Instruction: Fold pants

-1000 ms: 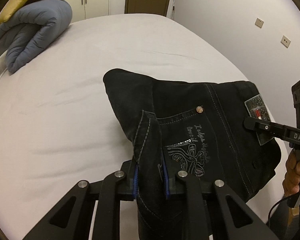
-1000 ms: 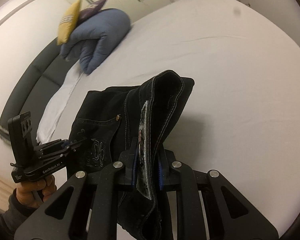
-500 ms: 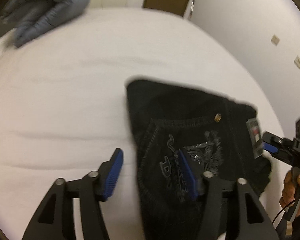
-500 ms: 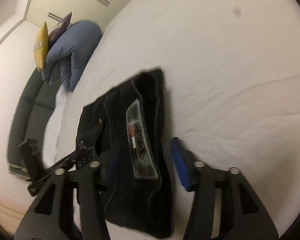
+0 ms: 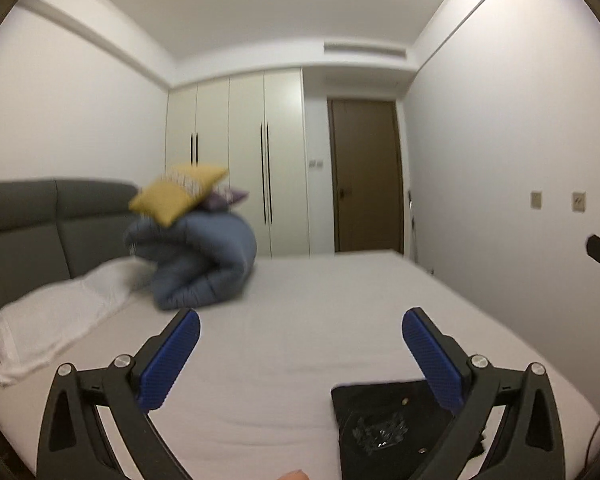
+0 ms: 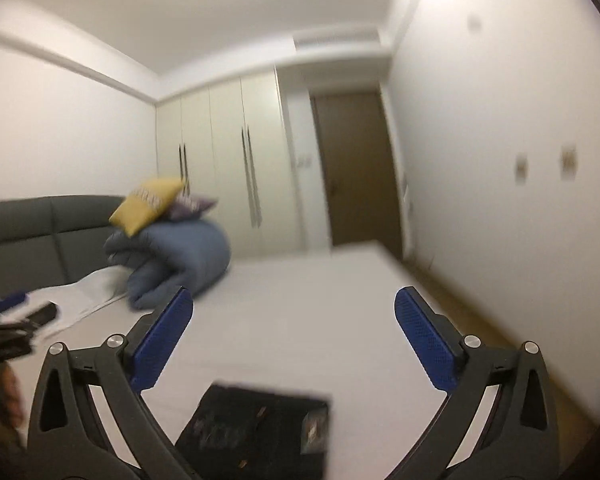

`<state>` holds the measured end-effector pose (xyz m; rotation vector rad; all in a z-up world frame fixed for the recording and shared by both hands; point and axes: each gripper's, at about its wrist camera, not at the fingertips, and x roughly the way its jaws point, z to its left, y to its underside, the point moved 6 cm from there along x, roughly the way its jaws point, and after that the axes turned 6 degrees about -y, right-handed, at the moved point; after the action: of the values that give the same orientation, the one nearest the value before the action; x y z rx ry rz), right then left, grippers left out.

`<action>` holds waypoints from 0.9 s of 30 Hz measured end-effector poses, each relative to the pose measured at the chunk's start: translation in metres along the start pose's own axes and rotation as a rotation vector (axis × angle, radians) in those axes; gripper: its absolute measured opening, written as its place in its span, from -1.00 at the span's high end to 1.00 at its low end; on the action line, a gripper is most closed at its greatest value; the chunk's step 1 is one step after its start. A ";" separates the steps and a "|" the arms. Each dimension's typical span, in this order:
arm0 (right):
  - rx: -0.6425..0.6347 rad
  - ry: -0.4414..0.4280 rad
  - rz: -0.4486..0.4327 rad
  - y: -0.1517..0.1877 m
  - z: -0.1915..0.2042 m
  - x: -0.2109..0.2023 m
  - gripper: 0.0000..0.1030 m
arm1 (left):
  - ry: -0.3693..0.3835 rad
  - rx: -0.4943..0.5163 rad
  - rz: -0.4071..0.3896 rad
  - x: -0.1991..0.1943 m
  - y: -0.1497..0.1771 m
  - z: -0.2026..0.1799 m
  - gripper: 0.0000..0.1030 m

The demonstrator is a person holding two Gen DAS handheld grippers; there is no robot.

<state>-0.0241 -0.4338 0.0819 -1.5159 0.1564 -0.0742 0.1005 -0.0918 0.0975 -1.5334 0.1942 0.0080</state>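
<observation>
The big white bed (image 5: 300, 320) fills the room. A rolled blue blanket (image 5: 204, 264) sits at 10 o'clock. The folded black jeans (image 5: 384, 424) lie flat on the bed at 5 o'clock. The left gripper (image 5: 300, 356) and right gripper (image 6: 292, 344) are both wide apart, holding nothing.

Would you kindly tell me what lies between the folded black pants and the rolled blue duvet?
Only bare white bedsheet lies between the folded black pants and rolled blue duvet, in both wrist views.
</observation>
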 end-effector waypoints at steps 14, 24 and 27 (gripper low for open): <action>-0.049 0.038 -0.071 -0.111 0.072 -0.104 -1.00 | -0.070 -0.020 0.093 -0.096 -0.040 0.025 -1.00; 0.008 0.029 0.180 -0.078 0.100 -0.127 -1.00 | -0.017 0.021 0.332 -0.079 0.024 -0.009 -1.00; 0.035 0.058 0.301 -0.044 0.098 -0.114 -1.00 | 0.023 -0.009 0.437 -0.071 0.050 -0.018 -1.00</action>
<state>-0.1196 -0.3229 0.1365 -1.4411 0.4253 0.1193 0.0222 -0.0991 0.0572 -1.4745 0.5452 0.3377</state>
